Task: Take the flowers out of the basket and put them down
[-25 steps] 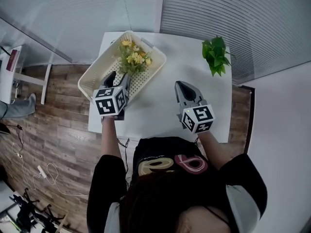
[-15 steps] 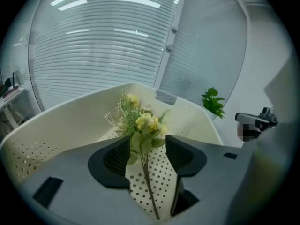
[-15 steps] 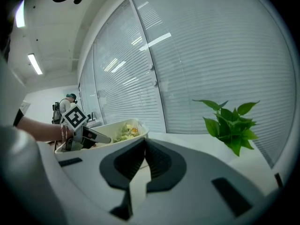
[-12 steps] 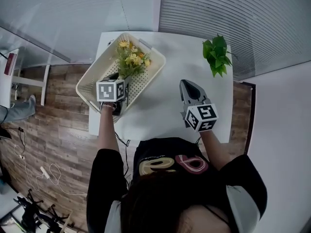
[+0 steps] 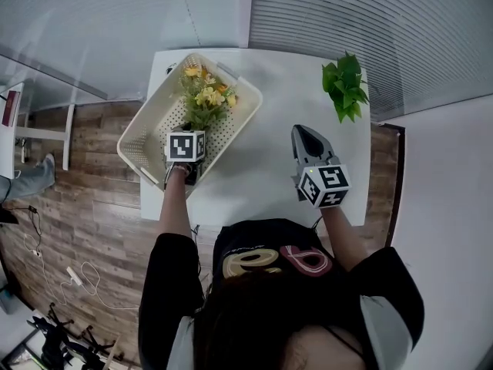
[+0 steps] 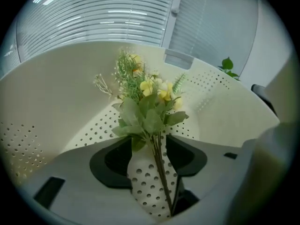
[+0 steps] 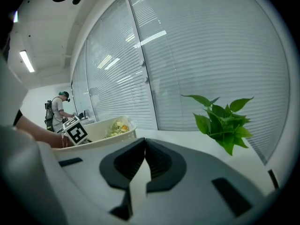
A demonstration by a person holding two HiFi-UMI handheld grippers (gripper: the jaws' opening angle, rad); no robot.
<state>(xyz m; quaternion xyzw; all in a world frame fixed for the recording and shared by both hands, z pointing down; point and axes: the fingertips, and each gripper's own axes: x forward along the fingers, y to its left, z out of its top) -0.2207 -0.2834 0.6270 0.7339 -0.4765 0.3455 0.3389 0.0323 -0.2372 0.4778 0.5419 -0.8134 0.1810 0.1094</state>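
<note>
Inspecting progress, we find the flowers (image 5: 205, 97) inside the basket (image 5: 145, 136), none on the tabletop (image 5: 262, 172). Left tongs (image 6: 149, 156), having just been opening, straddle the stems without pressing; right tongs (image 7: 144, 142) are together, empty. Gripping, lifting and placing all remain.

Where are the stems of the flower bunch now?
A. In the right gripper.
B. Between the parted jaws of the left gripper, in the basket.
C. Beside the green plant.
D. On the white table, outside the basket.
B: the left gripper view shows the flower stems running between the jaws of the left gripper, which have just been opening and stand wide apart, inside the basket.
</note>
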